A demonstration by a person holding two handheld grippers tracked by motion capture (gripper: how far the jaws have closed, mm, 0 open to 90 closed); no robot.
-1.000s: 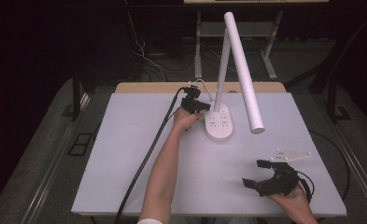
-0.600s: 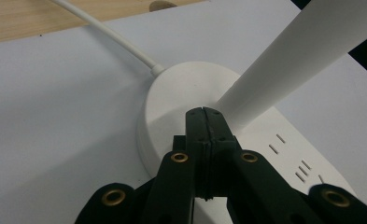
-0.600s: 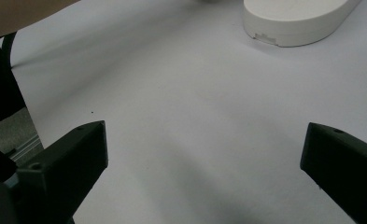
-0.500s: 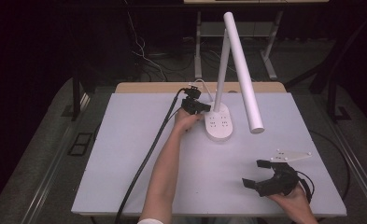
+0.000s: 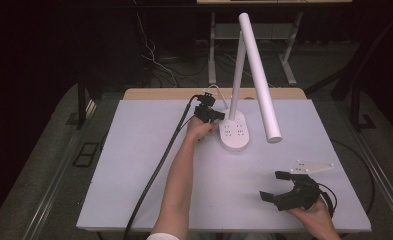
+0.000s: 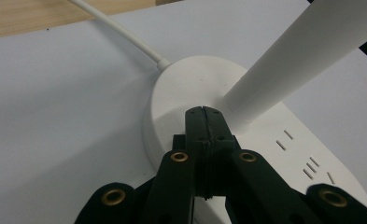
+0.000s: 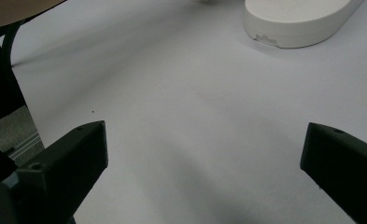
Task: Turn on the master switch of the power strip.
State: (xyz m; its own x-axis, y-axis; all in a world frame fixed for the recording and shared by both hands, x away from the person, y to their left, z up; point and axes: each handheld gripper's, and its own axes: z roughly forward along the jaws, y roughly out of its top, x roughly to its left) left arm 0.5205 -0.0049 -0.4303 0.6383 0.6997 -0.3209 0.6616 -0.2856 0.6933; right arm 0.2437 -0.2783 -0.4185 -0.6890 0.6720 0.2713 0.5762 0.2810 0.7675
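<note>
Closed left gripper [image 6: 203, 112] presses its empty tip on the lamp [image 5: 234, 131] base at table's [image 5: 134, 165] twelve o'clock, lamp apparently unlit; right gripper [image 5: 275, 186] waits wide open, empty, at five o'clock.

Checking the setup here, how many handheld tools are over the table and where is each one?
2. The left tool is shut, its tip at the base of the white desk lamp toward the table's far edge. The right tool is open above the bare near-right part of the table.
</note>
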